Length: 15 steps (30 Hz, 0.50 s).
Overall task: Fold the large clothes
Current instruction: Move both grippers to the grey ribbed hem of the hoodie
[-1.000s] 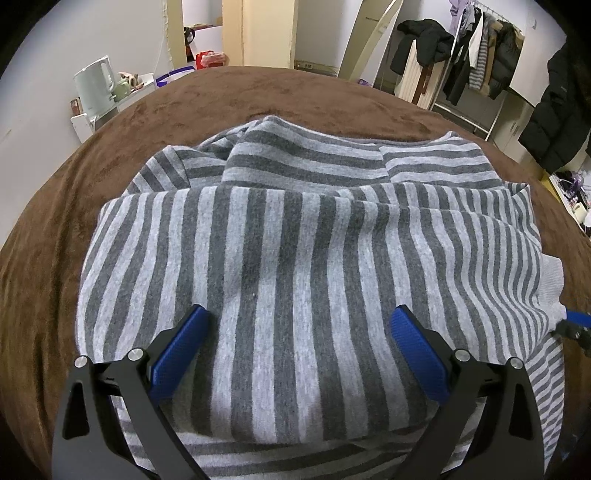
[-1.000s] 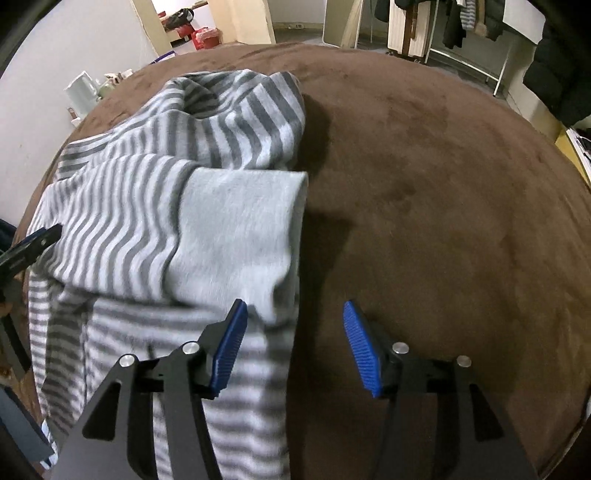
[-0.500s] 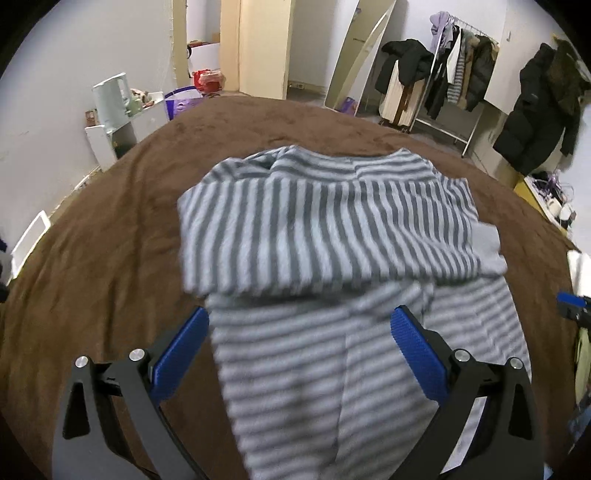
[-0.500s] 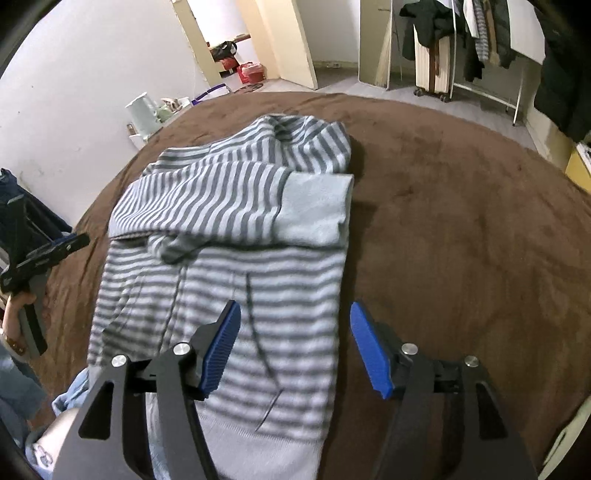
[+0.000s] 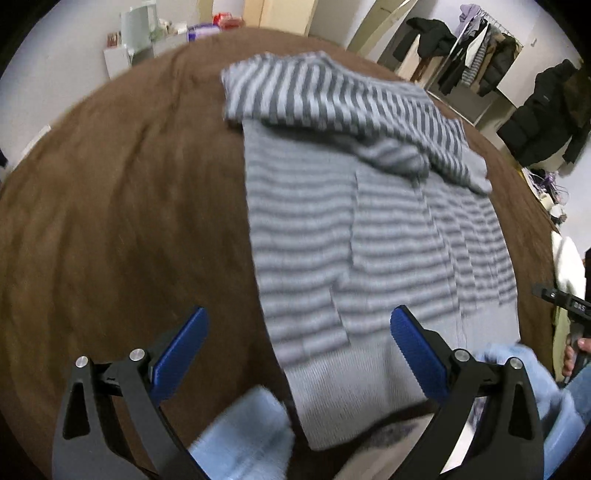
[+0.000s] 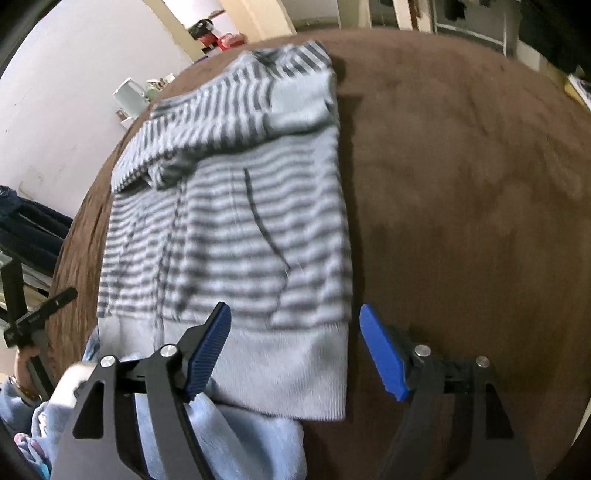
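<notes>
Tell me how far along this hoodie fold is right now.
Done: the sleeves are folded across the top of the striped hoodie, which lies flat on the brown bedcover. In hand: nothing; the left claw is open above the hem, and the right claw is opening, also empty, over the hem's corner. Left: the body is full length, so likely folding the hem up toward the hood.

A: Where's the grey striped knit hoodie (image 5: 354, 229)?
B: Flat on the brown plush bed cover (image 5: 122, 206), top part folded down over the body, hem at near edge.
A: Behind the bed?
B: White kettle (image 5: 138, 22) far-left, clothes rack w/ dark coats (image 5: 476, 62) far-right.
</notes>
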Each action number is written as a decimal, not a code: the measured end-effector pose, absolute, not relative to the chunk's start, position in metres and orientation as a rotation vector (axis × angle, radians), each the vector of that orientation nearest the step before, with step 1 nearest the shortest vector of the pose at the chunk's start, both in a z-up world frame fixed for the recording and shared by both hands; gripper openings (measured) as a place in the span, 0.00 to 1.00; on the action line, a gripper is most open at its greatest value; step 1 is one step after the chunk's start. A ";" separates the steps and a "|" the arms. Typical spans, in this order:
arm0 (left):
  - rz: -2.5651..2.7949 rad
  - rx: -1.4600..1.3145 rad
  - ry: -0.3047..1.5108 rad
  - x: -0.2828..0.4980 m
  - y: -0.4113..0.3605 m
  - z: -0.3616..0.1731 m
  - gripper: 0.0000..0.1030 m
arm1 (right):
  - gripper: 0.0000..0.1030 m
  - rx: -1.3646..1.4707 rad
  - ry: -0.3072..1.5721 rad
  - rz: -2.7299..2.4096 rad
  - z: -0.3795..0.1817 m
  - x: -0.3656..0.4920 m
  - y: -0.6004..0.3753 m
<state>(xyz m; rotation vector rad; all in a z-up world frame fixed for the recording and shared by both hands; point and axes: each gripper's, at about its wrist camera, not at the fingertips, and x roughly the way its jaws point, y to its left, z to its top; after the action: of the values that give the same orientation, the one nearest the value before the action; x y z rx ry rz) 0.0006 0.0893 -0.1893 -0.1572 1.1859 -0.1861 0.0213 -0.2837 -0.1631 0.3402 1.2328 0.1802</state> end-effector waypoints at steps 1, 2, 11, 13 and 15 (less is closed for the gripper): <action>-0.196 -0.169 1.205 -0.003 0.087 -0.197 0.88 | 0.70 0.352 1.240 0.177 -0.166 0.018 -0.285; -0.204 -0.177 1.225 -0.006 0.085 -0.203 0.87 | 0.70 0.367 1.247 0.170 -0.170 0.014 -0.288; -0.235 -0.271 1.297 -0.017 0.090 -0.241 0.73 | 0.64 0.526 1.288 0.175 -0.201 -0.003 -0.300; -0.247 -0.307 1.288 -0.016 0.093 -0.244 0.73 | 0.62 0.544 1.294 0.187 -0.204 -0.002 -0.300; -0.262 -0.331 1.283 -0.013 0.095 -0.243 0.73 | 0.59 0.551 1.303 0.192 -0.208 -0.001 -0.299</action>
<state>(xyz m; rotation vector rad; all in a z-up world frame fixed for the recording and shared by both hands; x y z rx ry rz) -0.0131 0.0953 -0.2434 -0.3310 1.2827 -0.2615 -0.0012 -0.2994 -0.2081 0.5514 1.3026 0.1916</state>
